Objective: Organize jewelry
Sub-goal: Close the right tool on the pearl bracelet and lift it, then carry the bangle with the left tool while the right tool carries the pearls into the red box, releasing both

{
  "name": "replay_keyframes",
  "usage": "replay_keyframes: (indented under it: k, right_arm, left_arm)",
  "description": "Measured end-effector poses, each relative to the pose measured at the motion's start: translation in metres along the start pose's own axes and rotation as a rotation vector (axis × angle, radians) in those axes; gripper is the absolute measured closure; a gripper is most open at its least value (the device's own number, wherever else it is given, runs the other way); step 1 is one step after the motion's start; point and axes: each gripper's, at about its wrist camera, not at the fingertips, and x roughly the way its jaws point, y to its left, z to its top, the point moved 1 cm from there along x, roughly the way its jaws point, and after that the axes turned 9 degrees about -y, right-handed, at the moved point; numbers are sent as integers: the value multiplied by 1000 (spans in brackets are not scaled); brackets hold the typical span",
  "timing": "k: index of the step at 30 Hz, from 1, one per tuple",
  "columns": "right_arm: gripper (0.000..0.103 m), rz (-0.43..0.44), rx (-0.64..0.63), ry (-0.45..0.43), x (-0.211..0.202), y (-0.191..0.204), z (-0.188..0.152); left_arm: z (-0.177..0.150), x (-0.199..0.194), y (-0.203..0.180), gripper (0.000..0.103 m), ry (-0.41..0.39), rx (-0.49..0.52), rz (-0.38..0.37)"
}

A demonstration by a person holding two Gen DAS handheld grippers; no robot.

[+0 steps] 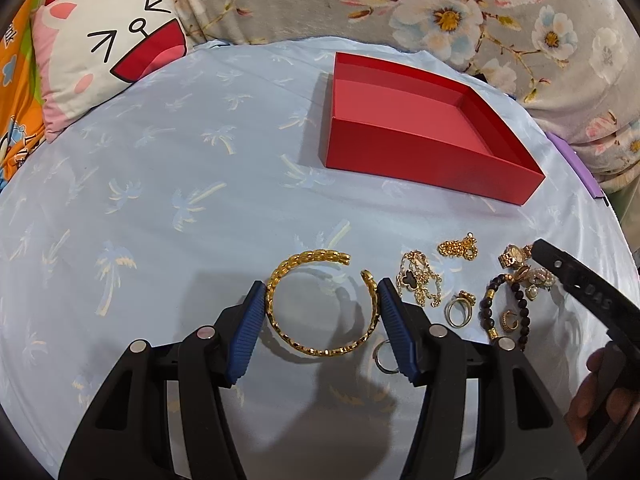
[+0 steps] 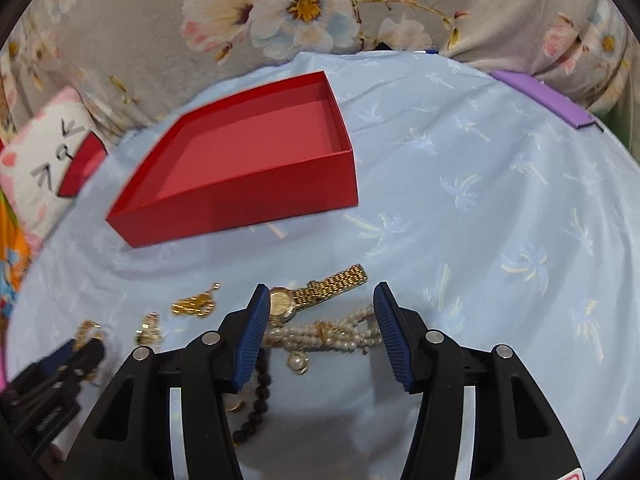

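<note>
An open gold bangle (image 1: 320,304) lies on the light blue cloth (image 1: 180,200). My left gripper (image 1: 322,294) is open, with one blue pad on each side of the bangle. To its right lie a clover chain (image 1: 418,280), rings (image 1: 458,310), a dark bead bracelet (image 1: 490,308) and a gold chain (image 1: 458,248). My right gripper (image 2: 320,300) is open above a gold watch (image 2: 312,294) and a pearl bracelet (image 2: 324,336); it also shows in the left wrist view (image 1: 580,280). An empty red box (image 1: 416,128) stands beyond, also seen in the right wrist view (image 2: 248,160).
A cat-face cushion (image 1: 108,52) lies at the back left. A floral blanket (image 1: 480,12) runs along the back. A purple strip (image 2: 540,98) lies at the cloth's right edge.
</note>
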Motion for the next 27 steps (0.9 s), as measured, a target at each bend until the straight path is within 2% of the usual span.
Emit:
replay_keyframes:
  k: [6, 10, 13, 17, 23, 27]
  right_arm:
    - [50, -42, -25, 31, -14, -14, -17]
    - [53, -22, 32, 62, -24, -34, -27]
    - [56, -22, 29, 67, -23, -35, -26]
    - [85, 16, 16, 63, -21, -27, -24]
    - [94, 55, 31, 51, -37, -26, -23]
    - [94, 102, 50, 4, -61, -28, -6]
  left_arm:
    - [-1, -1, -2, 48, 3, 3, -12]
    - [-2, -3, -5, 48, -1, 5, -20]
    - [-3, -4, -9, 48, 0, 6, -22]
    - [-4, -7, -12, 48, -1, 16, -21]
    - [1, -14, -12, 48, -12, 12, -18]
    - [13, -25, -15, 48, -37, 17, -24]
